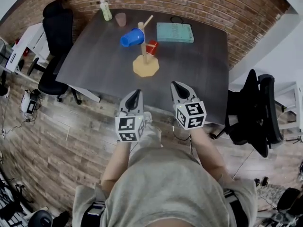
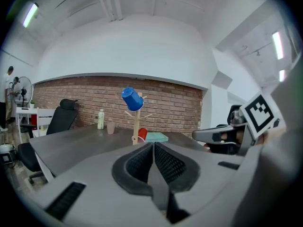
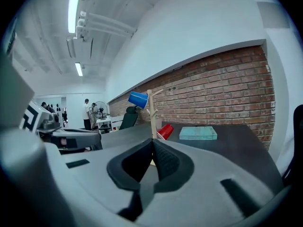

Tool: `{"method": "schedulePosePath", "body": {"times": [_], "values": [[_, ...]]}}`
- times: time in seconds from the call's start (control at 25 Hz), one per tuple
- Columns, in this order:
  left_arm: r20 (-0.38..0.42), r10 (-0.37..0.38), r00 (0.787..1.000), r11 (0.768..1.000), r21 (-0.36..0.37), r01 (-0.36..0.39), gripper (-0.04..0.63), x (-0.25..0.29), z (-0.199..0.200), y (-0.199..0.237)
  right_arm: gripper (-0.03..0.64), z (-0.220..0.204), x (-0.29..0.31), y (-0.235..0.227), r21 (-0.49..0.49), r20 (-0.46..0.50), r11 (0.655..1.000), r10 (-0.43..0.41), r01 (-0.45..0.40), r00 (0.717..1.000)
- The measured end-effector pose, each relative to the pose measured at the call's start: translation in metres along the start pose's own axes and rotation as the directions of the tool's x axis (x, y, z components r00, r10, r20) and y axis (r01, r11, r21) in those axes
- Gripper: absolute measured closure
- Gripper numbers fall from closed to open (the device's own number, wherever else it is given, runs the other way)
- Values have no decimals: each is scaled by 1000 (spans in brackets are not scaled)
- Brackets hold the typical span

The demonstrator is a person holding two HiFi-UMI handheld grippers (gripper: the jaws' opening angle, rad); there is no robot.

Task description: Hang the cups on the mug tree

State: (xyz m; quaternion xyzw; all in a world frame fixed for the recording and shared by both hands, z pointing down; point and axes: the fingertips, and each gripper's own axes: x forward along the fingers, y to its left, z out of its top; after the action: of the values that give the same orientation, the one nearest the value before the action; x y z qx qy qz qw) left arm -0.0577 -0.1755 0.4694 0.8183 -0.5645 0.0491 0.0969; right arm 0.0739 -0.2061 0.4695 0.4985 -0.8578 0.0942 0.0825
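– Cups: where are they, relative to the jaws?
– Blue cup (image 1: 132, 37) is straight ahead of both jaw pairs and well apart from them. It hangs tilted on an upper peg of the mug tree (image 1: 143, 48). Red cup (image 1: 152, 47) is ahead too, low on the trunk and tilted, on the side nearer the right jaws. I can't tell whether it sits on a peg or only leans.
– Any others?
– Pink cup (image 1: 121, 19), upright on the table (image 1: 199, 74), beyond the tree and ahead-left of the left jaws. A bottle (image 1: 106, 10) stands just beside it.
– Left gripper?
– Left gripper (image 1: 137, 93) is clenched, pads together, nothing between them. It is at the table's near edge, pointing at the tree.
– Right?
– Right gripper (image 1: 176, 86) is also clenched and empty. It is beside the left one, not touching it, and aimed the same way.
– Anything else out front?
– Teal box (image 1: 175, 32), flat on the table, ahead-right of the right jaws and past the red cup. Office chair (image 1: 57, 32) at the table's far left corner, well off to the left of the left jaws.
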Motion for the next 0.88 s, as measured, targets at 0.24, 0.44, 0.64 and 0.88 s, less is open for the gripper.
{"method": "schedulePosePath", "body": {"times": [0.24, 0.44, 0.64, 0.88], "values": [[8, -13, 1000, 1000, -7, 13, 580, -28, -7, -23, 614, -7, -41, 14, 3, 11, 1000, -5, 5, 1000], [16, -24, 1000, 1000, -12, 24, 580, -48, -9, -40, 615, -14, -69, 24, -1, 19, 1000, -1, 1, 1000], [23, -35, 999, 999, -10, 35, 580, -65, -12, -51, 615, -21, -91, 38, -21, 21, 1000, 14, -13, 1000], [27, -40, 999, 999, -16, 41, 580, -83, -13, -61, 615, -26, -111, 50, -30, 28, 999, 34, -34, 999]]}}
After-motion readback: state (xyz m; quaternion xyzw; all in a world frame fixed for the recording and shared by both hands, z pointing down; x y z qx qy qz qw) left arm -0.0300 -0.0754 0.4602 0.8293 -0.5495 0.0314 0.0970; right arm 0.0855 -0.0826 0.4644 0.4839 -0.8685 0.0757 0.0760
